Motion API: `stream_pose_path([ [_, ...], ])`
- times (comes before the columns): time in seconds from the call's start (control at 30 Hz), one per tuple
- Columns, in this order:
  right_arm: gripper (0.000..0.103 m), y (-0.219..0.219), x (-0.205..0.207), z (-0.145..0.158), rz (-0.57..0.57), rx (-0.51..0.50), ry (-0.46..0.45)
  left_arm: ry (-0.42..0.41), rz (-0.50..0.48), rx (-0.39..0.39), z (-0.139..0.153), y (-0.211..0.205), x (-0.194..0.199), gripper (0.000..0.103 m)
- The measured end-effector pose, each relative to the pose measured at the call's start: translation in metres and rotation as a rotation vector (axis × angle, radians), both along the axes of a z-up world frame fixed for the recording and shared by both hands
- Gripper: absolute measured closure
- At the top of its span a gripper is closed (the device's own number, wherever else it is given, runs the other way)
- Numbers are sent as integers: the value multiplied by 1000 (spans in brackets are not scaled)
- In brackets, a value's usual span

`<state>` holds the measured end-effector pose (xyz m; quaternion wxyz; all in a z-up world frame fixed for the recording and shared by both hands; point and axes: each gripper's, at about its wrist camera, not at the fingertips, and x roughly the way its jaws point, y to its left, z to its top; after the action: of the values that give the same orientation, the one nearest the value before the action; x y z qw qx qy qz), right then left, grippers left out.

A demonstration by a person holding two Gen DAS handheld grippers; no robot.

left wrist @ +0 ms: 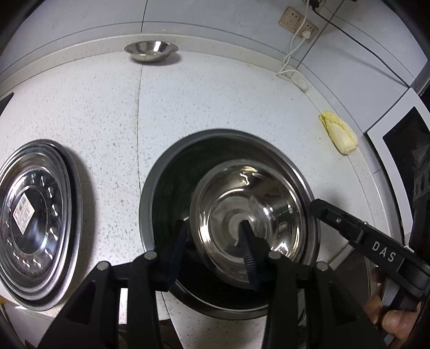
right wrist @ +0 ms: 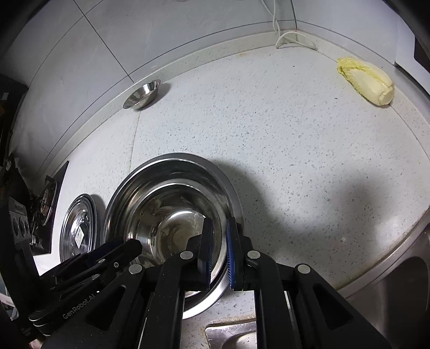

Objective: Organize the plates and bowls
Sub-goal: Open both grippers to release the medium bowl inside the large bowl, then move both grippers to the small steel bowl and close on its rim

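Counter: a white speckled stone counter (right wrist: 295,150) is seen, with a seam running front to back and a raised lip against the wall.
Room: pale grey wall tiles (left wrist: 80,21) are seen behind; a beige wall socket (left wrist: 291,18) carries a white plug and a looped white cable (left wrist: 291,71). A white appliance with a dark window (left wrist: 397,128) is seen at the right edge, and a steel sink (right wrist: 397,290) at the counter's near right.
Bowls, counted: three. A large steel bowl (left wrist: 161,171) is set on the counter near its front; a medium steel bowl (left wrist: 271,188) is nested inside it; a small steel bowl (left wrist: 151,50) stands well apart by the wall.
Plates, counted: one stack of round steel plates (left wrist: 35,222), the top one labelled, just beside the large bowl; the number in it cannot be told.
Other: one pale yellow napa cabbage (right wrist: 368,80) lies near the appliance.
Left gripper (left wrist: 212,236): jaws are spread wide, astride the medium bowl's near rim, one finger inside, one outside; nothing is clamped.
Right gripper (right wrist: 219,252): jaws are narrowly parted astride the bowls' right rim; contact cannot be told.
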<state>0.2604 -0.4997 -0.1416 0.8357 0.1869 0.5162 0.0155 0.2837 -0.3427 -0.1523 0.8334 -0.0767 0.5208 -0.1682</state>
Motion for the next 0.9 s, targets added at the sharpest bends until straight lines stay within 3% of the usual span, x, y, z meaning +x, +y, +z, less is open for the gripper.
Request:
stream_pose_path([
  [0.43, 93, 13, 17, 24, 17, -31, -48, -62, 47, -18, 19, 25, 9, 62],
  [0.5, 85, 14, 19, 25, 12, -31, -49, -68, 47, -10, 20, 28, 11, 62],
  [0.57, 67, 15, 22, 26, 3, -31, -54, -74, 48, -2, 21, 30, 12, 62],
  [0.77, 58, 18, 30, 33, -4, -34, -72, -72, 43, -7, 22, 37, 16, 62],
  [0.9, 57, 23, 39, 40, 7, -44, -83, -68, 49, -10, 23, 40, 19, 61],
])
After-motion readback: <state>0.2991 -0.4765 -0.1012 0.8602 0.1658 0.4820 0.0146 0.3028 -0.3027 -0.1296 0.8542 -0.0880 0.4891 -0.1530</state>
